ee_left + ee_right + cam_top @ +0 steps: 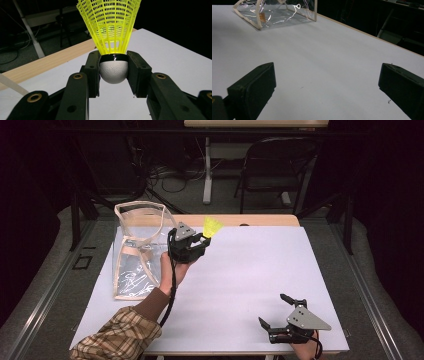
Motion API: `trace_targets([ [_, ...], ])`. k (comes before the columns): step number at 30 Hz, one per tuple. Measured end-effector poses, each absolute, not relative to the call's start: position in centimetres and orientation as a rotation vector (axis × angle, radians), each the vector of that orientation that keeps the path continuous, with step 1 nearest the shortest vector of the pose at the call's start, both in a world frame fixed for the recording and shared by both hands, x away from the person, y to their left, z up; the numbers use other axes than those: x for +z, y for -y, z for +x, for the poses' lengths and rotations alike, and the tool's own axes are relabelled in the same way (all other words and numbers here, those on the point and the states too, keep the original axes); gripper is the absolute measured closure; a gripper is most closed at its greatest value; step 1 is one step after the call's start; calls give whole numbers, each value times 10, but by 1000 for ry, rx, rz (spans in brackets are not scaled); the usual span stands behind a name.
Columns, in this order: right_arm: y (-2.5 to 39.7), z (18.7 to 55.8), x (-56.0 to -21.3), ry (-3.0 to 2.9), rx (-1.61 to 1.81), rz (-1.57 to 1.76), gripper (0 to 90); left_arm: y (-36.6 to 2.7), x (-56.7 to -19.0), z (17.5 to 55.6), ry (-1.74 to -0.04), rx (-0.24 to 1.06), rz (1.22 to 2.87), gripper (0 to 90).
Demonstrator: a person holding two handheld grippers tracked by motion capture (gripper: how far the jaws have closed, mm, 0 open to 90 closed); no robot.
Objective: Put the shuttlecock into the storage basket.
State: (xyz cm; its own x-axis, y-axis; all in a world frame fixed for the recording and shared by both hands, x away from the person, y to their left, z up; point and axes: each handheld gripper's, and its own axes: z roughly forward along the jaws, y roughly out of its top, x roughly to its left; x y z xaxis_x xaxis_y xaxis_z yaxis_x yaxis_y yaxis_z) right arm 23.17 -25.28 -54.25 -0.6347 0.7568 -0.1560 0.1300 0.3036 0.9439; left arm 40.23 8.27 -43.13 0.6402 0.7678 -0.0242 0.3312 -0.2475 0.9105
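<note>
A yellow plastic shuttlecock (212,226) (110,27) with a white rounded cork is clamped by its cork in my left gripper (201,241) (113,72), held above the white table top beside a clear plastic bag (139,247). The bag (274,13) has beige trim and straps, stands open-mouthed at the table's left. My right gripper (272,312) (324,87) rests low near the front right edge, jaws spread wide, nothing between them.
The white board (250,275) covers a wooden table whose bare strip (260,220) shows at the back. A dark folding chair (275,165) and a table leg (207,170) stand on the floor beyond. The board's middle lies between both grippers.
</note>
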Motion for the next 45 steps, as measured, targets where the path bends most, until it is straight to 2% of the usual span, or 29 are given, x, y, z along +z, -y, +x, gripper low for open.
trace_targets([
  [45,253,233,-543,-1975,1342,790,8,-148,-408,407,-953,652,1722,649],
])
